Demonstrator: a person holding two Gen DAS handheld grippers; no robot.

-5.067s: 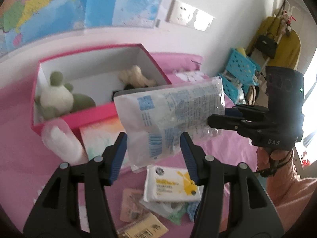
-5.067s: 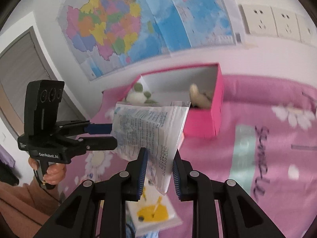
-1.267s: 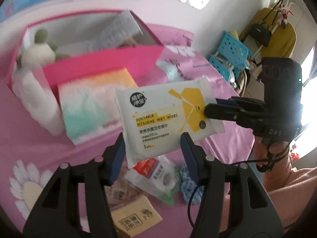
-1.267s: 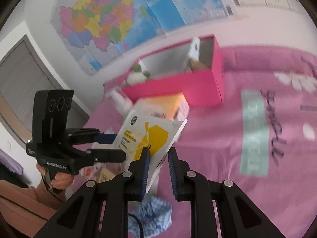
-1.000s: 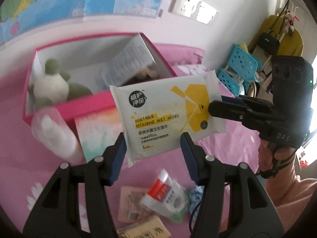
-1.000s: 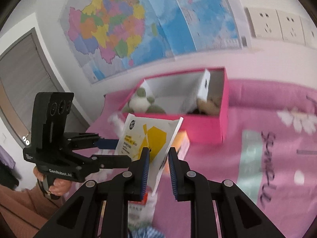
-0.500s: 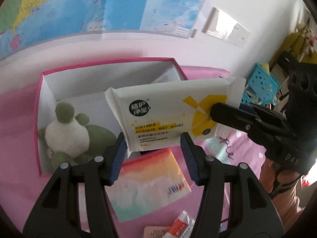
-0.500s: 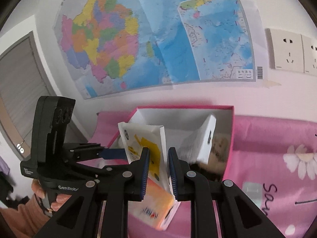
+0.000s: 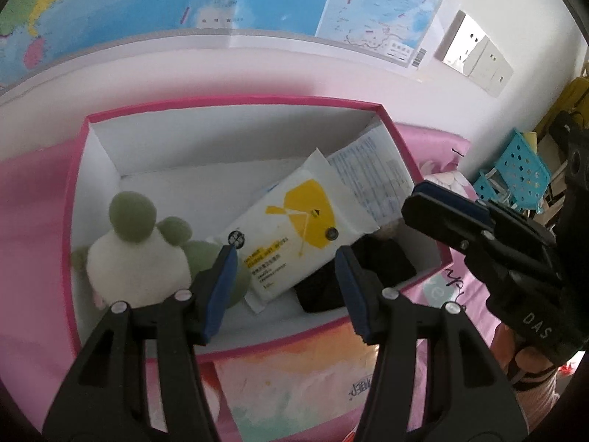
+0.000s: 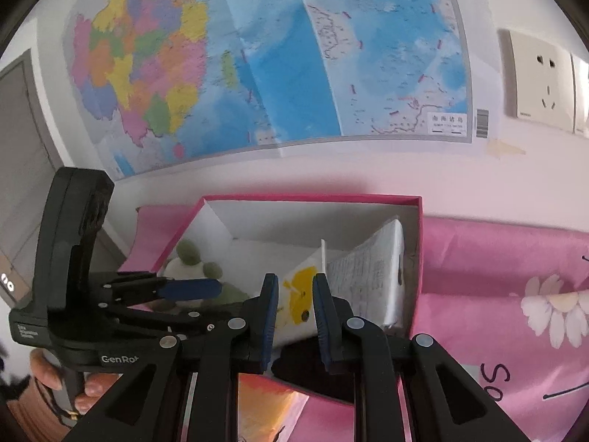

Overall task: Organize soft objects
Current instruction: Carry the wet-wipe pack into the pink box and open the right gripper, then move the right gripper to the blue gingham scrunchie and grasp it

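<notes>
1. since a second ago both grippers carried the wet wipes pack (image 9: 291,235) over the pink box (image 9: 423,184); it now lies inside, leaning beside the plush toy (image 9: 136,254).
2. left gripper (image 9: 285,287) spread, empty; right gripper (image 10: 293,307) narrowly parted, holding nothing, i judge.
3. pack looks light, floppy, slick: pinch a sealed edge.
</notes>
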